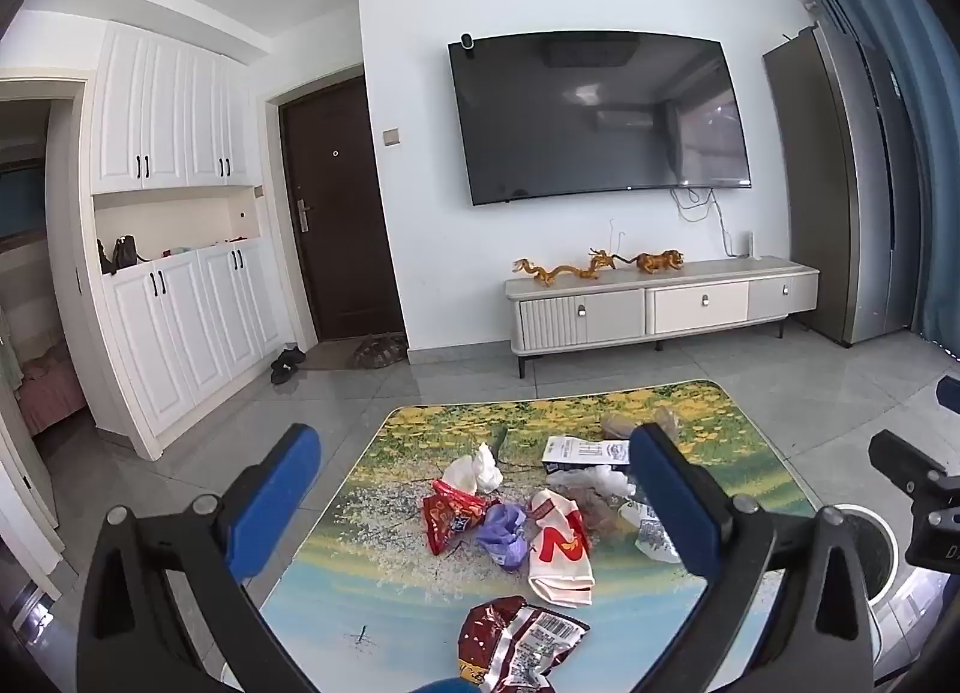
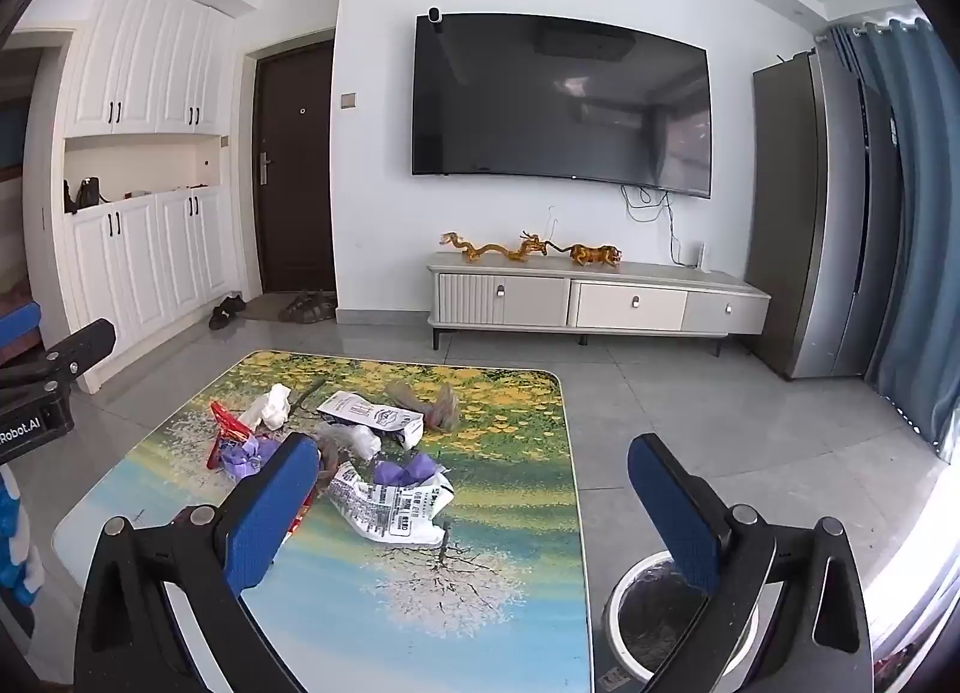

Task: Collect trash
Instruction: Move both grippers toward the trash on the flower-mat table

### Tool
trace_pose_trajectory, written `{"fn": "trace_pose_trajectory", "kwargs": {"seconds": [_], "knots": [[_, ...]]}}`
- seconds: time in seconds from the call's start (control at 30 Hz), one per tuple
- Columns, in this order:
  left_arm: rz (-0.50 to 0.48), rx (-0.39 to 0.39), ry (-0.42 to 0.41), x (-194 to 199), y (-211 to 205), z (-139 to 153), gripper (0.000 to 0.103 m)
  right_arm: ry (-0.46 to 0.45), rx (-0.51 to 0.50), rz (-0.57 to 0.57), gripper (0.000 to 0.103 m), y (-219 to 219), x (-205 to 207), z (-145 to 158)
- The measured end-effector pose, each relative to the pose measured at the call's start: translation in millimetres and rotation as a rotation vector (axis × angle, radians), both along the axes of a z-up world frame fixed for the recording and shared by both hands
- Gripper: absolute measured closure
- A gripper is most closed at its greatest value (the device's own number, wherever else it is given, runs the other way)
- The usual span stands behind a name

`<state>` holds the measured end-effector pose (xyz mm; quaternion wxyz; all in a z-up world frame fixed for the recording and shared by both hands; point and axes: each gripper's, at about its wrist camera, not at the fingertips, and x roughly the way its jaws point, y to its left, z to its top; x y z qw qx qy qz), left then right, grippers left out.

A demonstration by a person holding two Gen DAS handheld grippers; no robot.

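Both the left gripper (image 1: 474, 489) and the right gripper (image 2: 474, 489) hover wide open and empty over the near edge of the table (image 2: 372, 621), where the trash (image 1: 516, 525) lies heaped mid-table, probably so either can reach the bin (image 2: 654, 621) off its right edge.

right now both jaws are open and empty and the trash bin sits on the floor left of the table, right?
Not quite: the trash bin sits on the floor to the right of the table, as the right wrist view shows. The rest holds: the left gripper and right gripper both have open, empty jaws.
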<state>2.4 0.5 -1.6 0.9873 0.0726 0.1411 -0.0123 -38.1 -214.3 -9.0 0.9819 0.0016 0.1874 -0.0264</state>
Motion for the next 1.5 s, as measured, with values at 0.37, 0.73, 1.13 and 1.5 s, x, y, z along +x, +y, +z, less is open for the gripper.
{"fn": "trace_pose_trajectory", "kwargs": {"seconds": [0.37, 0.73, 1.13, 1.5], "knots": [[-0.039, -0.028, 0.015, 4.2, -8.7, 2.4, 0.0, 0.005, 0.007, -0.026, 0.0, -10.5, 0.9, 0.2], [-0.049, 0.006, 0.055, 17.8, -16.2, 3.7, 0.0, 0.016, 0.025, -0.023, 0.0, -18.7, 14.5, -5.9], [-0.051, 0.017, 0.037, 21.5, -18.2, 9.1, 0.0, -0.004, 0.062, -0.021, 0.0, -30.7, 19.3, -4.0], [-0.049, -0.004, 0.081, 34.9, -9.0, 0.8, 0.0, 0.045, 0.067, 0.038, 0.0, -21.0, 33.0, -10.5]]}}
